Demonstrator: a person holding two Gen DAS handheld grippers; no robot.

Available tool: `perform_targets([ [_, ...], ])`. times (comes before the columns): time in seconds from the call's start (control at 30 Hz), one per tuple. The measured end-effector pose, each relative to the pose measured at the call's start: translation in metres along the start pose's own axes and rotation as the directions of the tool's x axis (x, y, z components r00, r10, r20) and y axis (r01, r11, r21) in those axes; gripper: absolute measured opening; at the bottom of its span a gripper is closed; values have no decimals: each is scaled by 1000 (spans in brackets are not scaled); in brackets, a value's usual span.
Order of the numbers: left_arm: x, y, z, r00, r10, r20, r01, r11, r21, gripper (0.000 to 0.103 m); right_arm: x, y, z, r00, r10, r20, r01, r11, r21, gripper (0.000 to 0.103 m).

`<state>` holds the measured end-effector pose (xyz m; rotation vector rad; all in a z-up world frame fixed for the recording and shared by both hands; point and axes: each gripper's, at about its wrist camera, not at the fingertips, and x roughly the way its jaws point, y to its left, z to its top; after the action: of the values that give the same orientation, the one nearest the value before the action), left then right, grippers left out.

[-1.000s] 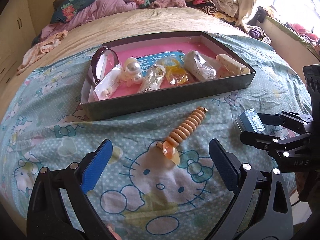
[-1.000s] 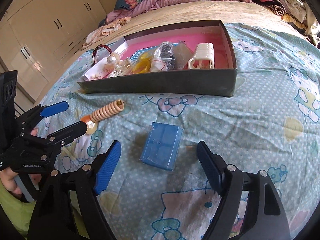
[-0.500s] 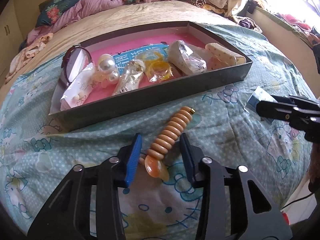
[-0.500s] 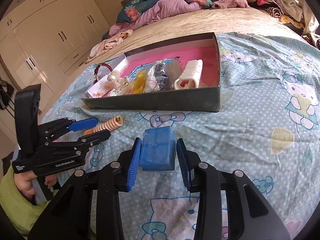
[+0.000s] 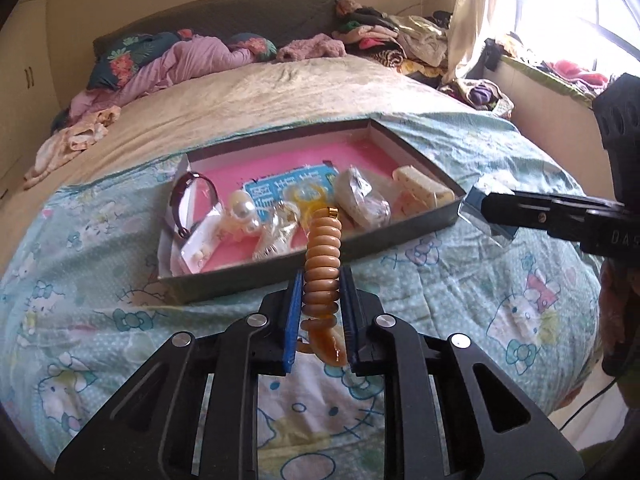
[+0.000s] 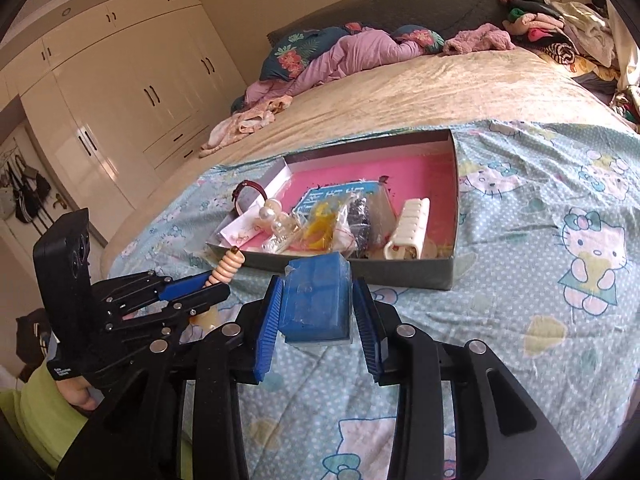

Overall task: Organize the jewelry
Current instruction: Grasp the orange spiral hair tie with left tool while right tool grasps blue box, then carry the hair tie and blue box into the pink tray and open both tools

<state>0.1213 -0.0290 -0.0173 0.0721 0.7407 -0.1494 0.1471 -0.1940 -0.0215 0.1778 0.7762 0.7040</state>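
Observation:
My left gripper (image 5: pixel 320 312) is shut on an orange beaded bracelet (image 5: pixel 322 258), held above the bedspread in front of the tray. My right gripper (image 6: pixel 318 312) is shut on a small blue box (image 6: pixel 316 300), also lifted off the bed. The dark tray with a pink floor (image 5: pixel 312 148) lies ahead, holding several jewelry pieces: a dark bangle (image 5: pixel 192 200), pearl pieces (image 5: pixel 242 210), bagged items (image 5: pixel 360 204) and a cream clip (image 5: pixel 424 188). In the right wrist view the left gripper (image 6: pixel 208 286) shows at left with the bracelet (image 6: pixel 228 268), near the tray (image 6: pixel 400 272).
The tray rests on a Hello Kitty bedspread (image 5: pixel 460 304) over a large bed. Piled clothes and pillows (image 5: pixel 200 56) lie at the headboard. A window and curtain (image 5: pixel 520 20) are at right. Wardrobes (image 6: pixel 120 92) stand left of the bed.
Both grippers have closed on their objects and lifted them off the bedspread: the left with the bracelet, the right with the blue box. Both now sit higher, facing the tray.

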Motion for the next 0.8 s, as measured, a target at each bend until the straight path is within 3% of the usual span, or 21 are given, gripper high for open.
perform_targets([
  [0.3, 6, 19, 31, 999, 27, 37, -24, 998, -64, 11, 3, 8, 30, 999, 5, 44, -3, 999, -44, 34],
  [0.8, 36, 25, 51, 1000, 11, 19, -10, 998, -68, 11, 27, 8, 68, 996, -8, 87, 14, 997, -74, 34],
])
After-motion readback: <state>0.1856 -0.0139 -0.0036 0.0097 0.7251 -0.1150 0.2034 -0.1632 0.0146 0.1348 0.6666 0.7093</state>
